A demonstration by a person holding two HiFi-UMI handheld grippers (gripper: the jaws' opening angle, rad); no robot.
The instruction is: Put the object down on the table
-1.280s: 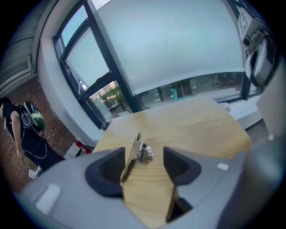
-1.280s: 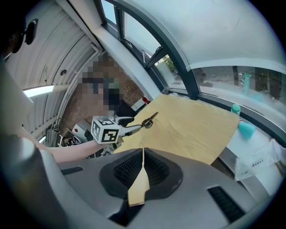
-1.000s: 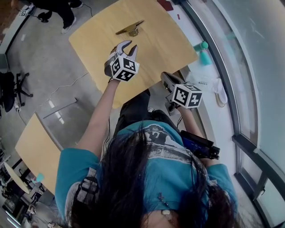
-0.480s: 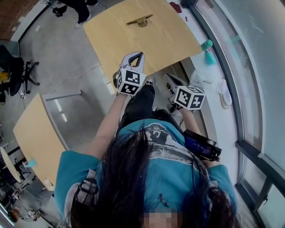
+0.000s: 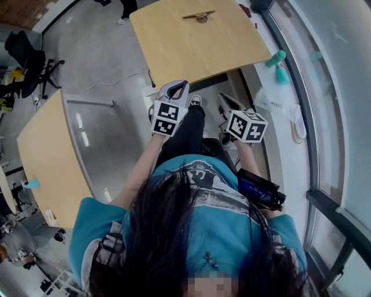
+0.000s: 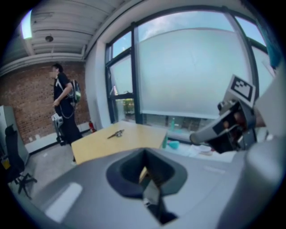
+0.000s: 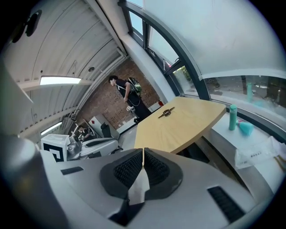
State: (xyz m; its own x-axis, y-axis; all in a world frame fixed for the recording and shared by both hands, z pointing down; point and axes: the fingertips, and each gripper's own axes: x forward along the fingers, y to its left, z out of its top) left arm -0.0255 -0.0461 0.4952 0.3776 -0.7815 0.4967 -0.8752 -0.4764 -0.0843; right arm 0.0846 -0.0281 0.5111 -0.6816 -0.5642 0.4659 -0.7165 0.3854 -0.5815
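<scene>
A small brass-coloured object [image 5: 199,15] lies alone on the far part of the light wooden table [image 5: 191,49]. It also shows in the left gripper view [image 6: 115,133] and the right gripper view [image 7: 166,112]. My left gripper [image 5: 179,86] hangs off the table's near edge, over the person's legs, shut with nothing between its jaws [image 6: 145,172]. My right gripper [image 5: 222,102] is beside it, close to the body, its ribbed pads [image 7: 154,166] pressed together and empty. Both grippers are well apart from the object.
A second wooden table [image 5: 46,151] stands at the left across grey floor. A teal bottle [image 5: 277,58] and a plastic bag [image 5: 278,107] sit on the window ledge at the right. A person [image 6: 65,107] stands beyond the table, near an office chair [image 5: 29,52].
The left gripper has drawn back from over the table to beyond its near edge, and its jaws went from open to shut. The object stays on the table. The right gripper has barely moved.
</scene>
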